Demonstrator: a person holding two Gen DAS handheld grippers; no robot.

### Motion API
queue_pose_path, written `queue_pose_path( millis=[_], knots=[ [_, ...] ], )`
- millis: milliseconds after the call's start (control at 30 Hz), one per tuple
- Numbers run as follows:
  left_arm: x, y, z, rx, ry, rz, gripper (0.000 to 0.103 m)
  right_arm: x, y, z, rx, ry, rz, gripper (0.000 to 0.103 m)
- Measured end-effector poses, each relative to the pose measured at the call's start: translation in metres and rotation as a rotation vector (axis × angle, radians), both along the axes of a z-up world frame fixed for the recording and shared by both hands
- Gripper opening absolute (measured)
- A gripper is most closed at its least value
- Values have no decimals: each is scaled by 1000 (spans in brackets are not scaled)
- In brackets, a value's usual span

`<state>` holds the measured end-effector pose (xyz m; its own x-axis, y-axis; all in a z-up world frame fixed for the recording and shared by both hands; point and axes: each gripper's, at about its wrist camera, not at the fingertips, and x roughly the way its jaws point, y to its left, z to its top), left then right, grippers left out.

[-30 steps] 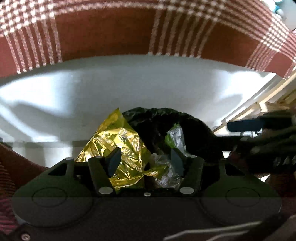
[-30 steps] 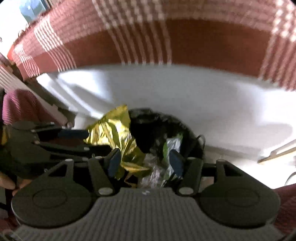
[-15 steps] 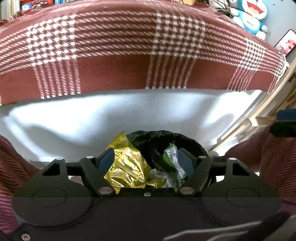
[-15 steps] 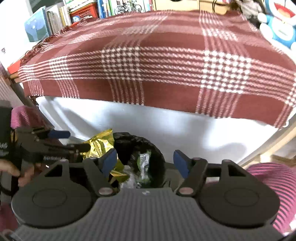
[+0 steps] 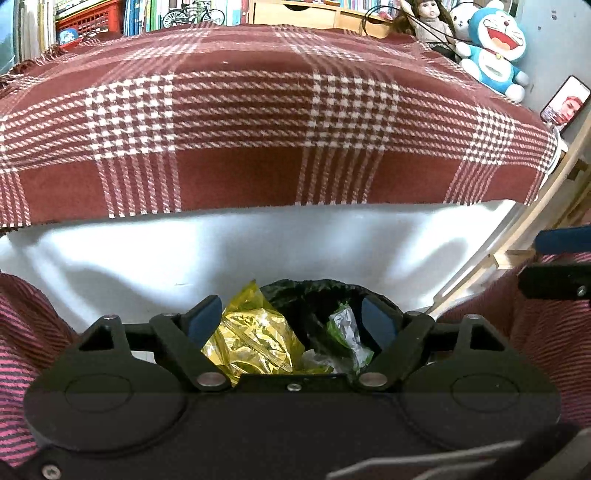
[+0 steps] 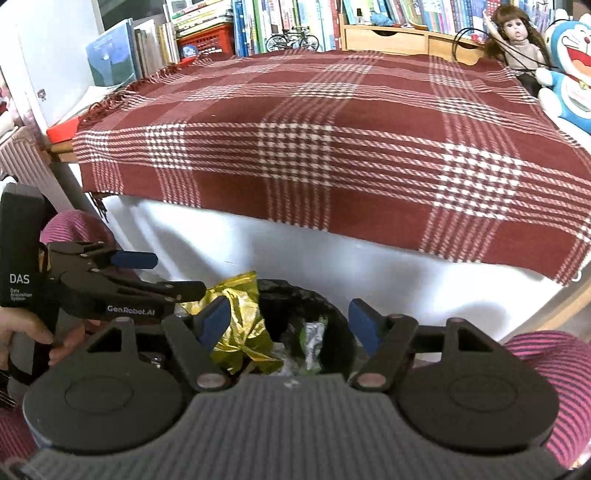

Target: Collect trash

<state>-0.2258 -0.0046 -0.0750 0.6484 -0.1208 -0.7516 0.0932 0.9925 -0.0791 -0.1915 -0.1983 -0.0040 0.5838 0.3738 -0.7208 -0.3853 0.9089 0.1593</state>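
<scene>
Left tool (image 5: 291, 319), right tool (image 6: 290, 321): jaws just opening, now wide, nothing between, above black-lined bin (image 6: 325, 306). Gold wrapper (image 5: 255, 339) sits inside; drop looks done. Desk (image 6: 332, 122) bare.

Maroon plaid blanket (image 6: 332, 147) over table; books (image 6: 258, 26), doll (image 6: 517, 40), blue plush (image 5: 495, 51) behind.

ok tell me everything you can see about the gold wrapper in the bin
The gold wrapper is a crumpled, shiny foil-like snack bag, yellow-gold with creases that catch the light. It sits at the left side of the black-lined trash bin, with one pointed corner sticking up above the rim and hanging partly over it. It rests against the black liner and lies beside a green and silver wrapper and some clear plastic deeper in. No fingers touch it. Any print on it cannot be read.
</scene>
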Motion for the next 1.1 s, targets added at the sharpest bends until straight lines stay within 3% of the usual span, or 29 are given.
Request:
queue_pose_path(
  millis=[500,967,1100],
  knots=[
    [12,-2,-4,55,49,0,87,20,19,-32,4,75,44,82],
    [29,5,-9,20,105,28,89,39,26,-52,22,130,36,84],
    [31,7,5,10,71,25,89,43,25,-45,42,111,29,84]
  ],
)
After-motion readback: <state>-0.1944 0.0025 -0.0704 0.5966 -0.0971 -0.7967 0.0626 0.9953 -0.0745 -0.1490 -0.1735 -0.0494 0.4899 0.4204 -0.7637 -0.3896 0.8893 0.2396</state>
